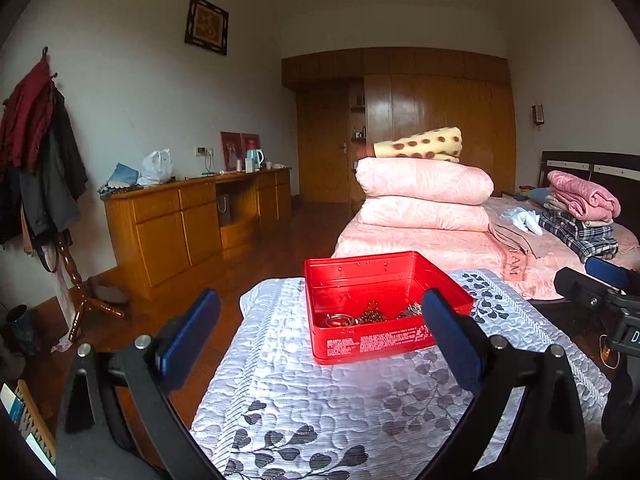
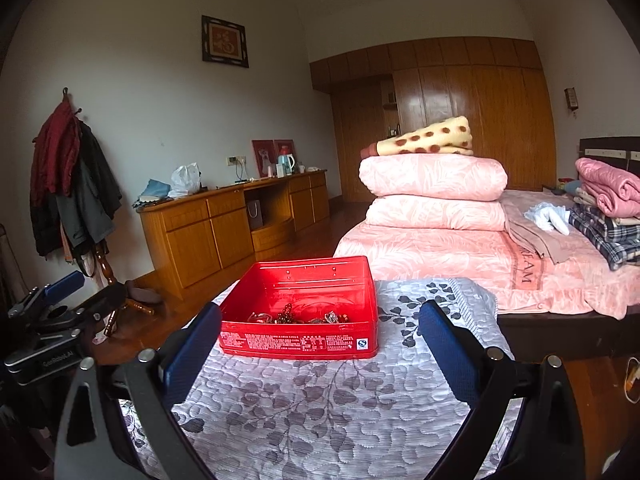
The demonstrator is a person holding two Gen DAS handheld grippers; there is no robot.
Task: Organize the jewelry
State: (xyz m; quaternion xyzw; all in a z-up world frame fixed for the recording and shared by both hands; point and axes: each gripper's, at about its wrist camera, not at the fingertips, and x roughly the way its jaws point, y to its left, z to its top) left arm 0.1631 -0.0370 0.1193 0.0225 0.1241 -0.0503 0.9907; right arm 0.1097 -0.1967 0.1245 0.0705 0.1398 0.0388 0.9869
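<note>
I see the red tin box [image 2: 299,308] at twelve o'clock on the quilted leaf-print cover [image 2: 320,408], jewelry [image 2: 298,317] heaped inside; its front label print is too small to read. My left gripper [image 1: 320,340] and right gripper [image 2: 319,344] both gape wide, holding nothing. The pink bedspread [image 2: 440,256] at two o'clock reads "REAM".

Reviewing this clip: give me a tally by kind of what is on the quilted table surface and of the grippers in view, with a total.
Red tin: 1, open, on the quilted cover.
Jewelry pile inside the tin: 1 heap; separate pieces too tangled to count.
Grippers: 2, left gripper and right gripper, both open and empty.
Total: 4.
</note>
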